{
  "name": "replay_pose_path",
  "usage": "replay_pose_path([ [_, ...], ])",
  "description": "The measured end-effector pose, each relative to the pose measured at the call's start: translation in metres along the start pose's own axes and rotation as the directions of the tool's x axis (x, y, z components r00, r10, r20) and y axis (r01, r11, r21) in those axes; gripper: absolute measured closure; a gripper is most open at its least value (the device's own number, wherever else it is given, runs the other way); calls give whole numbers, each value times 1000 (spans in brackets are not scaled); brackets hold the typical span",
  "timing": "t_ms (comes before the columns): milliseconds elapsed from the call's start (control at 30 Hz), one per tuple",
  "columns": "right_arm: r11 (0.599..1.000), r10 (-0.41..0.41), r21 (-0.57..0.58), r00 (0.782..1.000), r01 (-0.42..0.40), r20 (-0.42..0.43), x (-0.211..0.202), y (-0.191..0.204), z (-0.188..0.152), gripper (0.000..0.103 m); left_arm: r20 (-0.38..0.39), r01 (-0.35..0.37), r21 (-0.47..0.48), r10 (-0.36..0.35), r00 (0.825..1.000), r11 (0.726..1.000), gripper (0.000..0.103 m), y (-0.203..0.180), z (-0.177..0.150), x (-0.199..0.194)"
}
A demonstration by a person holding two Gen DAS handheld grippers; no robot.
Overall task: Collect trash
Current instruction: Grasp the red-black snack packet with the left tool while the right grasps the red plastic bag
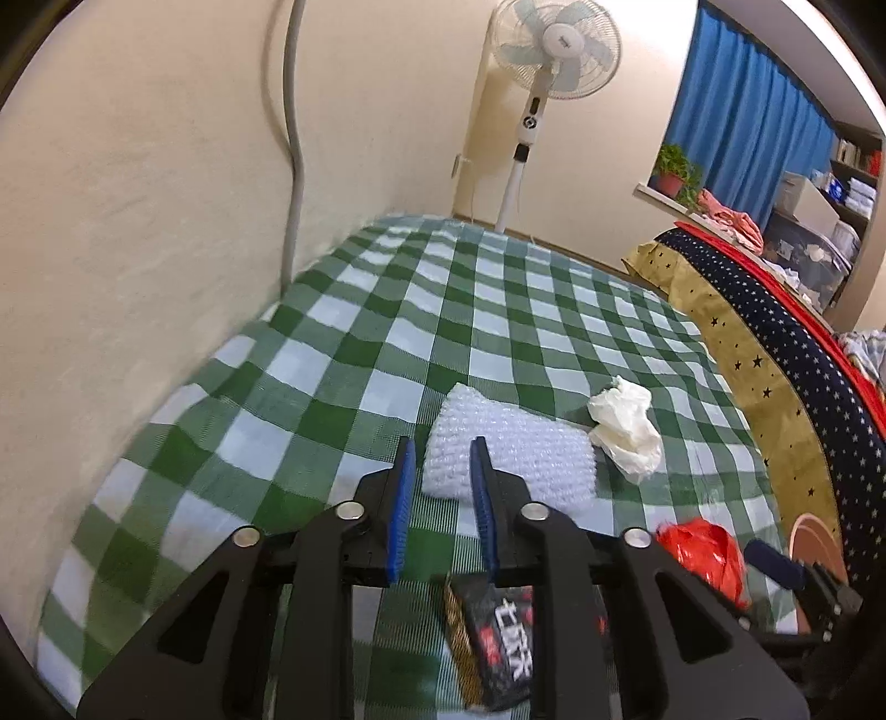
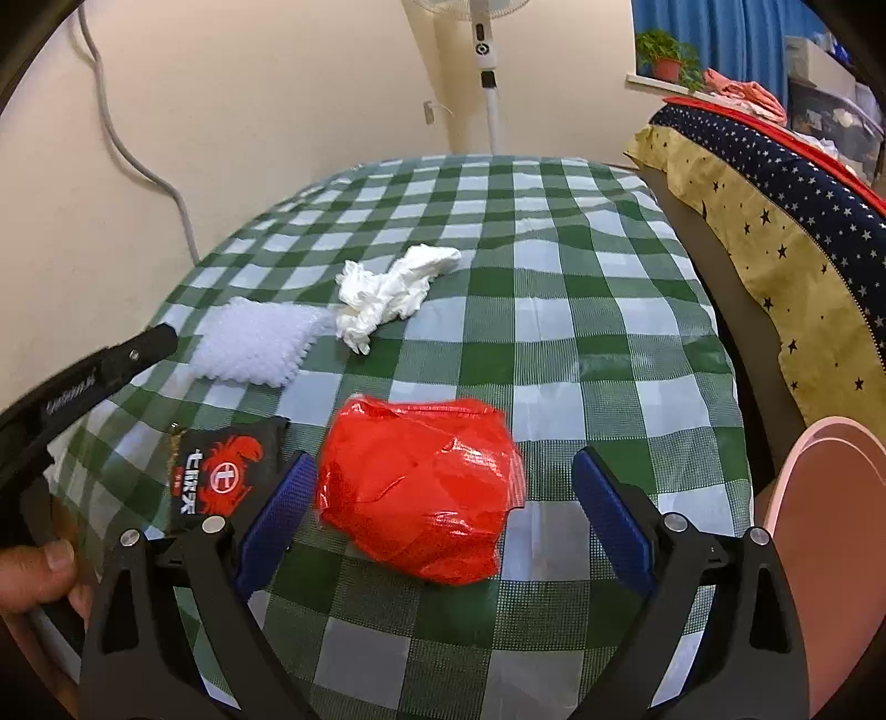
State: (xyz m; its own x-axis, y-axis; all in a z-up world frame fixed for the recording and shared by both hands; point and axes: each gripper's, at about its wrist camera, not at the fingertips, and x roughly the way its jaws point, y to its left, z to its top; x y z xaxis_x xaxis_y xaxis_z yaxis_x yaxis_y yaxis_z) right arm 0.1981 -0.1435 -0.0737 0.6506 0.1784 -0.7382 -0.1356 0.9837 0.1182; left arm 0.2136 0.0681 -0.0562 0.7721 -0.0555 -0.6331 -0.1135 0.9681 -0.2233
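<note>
Across the middle of both views spreads a green-and-white checked cloth (image 2: pixel 554 288), and the trash lies scattered on it. From the right wrist, a crumpled red plastic bag (image 2: pixel 421 487) sits low in the centre of the frame, a black snack wrapper (image 2: pixel 221 471) with a red crab print lies just left of it, a piece of white bubble wrap (image 2: pixel 255 343) lies further up and left, and a wad of white tissue (image 2: pixel 387 293) is just beside the bubble wrap, toward the centre. At the top of the frame stands a pedestal fan (image 1: pixel 554 50) against a cream wall, with a grey cable (image 2: pixel 138 166) trailing down at upper left. Along the right edge runs star-print bedding (image 2: pixel 775 210); a pink rim (image 2: pixel 830 498) shows at lower right, cut off, and what it belongs to is unclear.

From the left wrist, the snack wrapper is partly hidden under the gripper's frame at the bottom, and the red bag is half covered at lower right. A thumb (image 2: pixel 39 570) shows at the lower left edge of the right-wrist view.

The right gripper (image 2: pixel 443 498) stands wide, its blue pads either side of the red bag without pressing it. The left gripper (image 1: pixel 443 471) has a narrow gap, empty, its tips in front of the near edge of the bubble wrap; contact is not clear.
</note>
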Motion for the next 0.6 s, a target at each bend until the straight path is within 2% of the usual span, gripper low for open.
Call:
replay_pose_path([
  [33,1000,-2,-2,1000,2,-7,1,1,0,12,-15,0,-11,0,1000,1000,64,1,1,5],
  [67,1000,-5,-1,1000,5,-10,2,1,0,14,-28,-2,-22,1,1000,1000,63,2,1,9],
  [133,1000,-9,1,1000,9,-13,2,0,0,20,-57,-1,-40,-1,998,999,62,3,0,18],
  [200,1000,4,7,1000,-4,-21,4,-2,-1,31,-97,-4,-42,0,995,999,62,2,-1,28],
  [267,1000,16,23,1000,-15,-24,4,-6,-1,36,-113,1,-45,-6,994,999,63,2,-3,31],
  [367,999,29,33,999,-29,-21,4,-8,-1,37,-134,23,-43,-28,991,999,63,-1,-6,34],
  [433,999,33,34,999,-33,-16,2,-8,-1,38,-144,38,-36,-43,989,999,71,-2,-7,34],
  [600,998,33,52,999,-33,-5,-4,-13,-4,39,-154,53,-13,-54,987,999,80,-6,-10,32],
])
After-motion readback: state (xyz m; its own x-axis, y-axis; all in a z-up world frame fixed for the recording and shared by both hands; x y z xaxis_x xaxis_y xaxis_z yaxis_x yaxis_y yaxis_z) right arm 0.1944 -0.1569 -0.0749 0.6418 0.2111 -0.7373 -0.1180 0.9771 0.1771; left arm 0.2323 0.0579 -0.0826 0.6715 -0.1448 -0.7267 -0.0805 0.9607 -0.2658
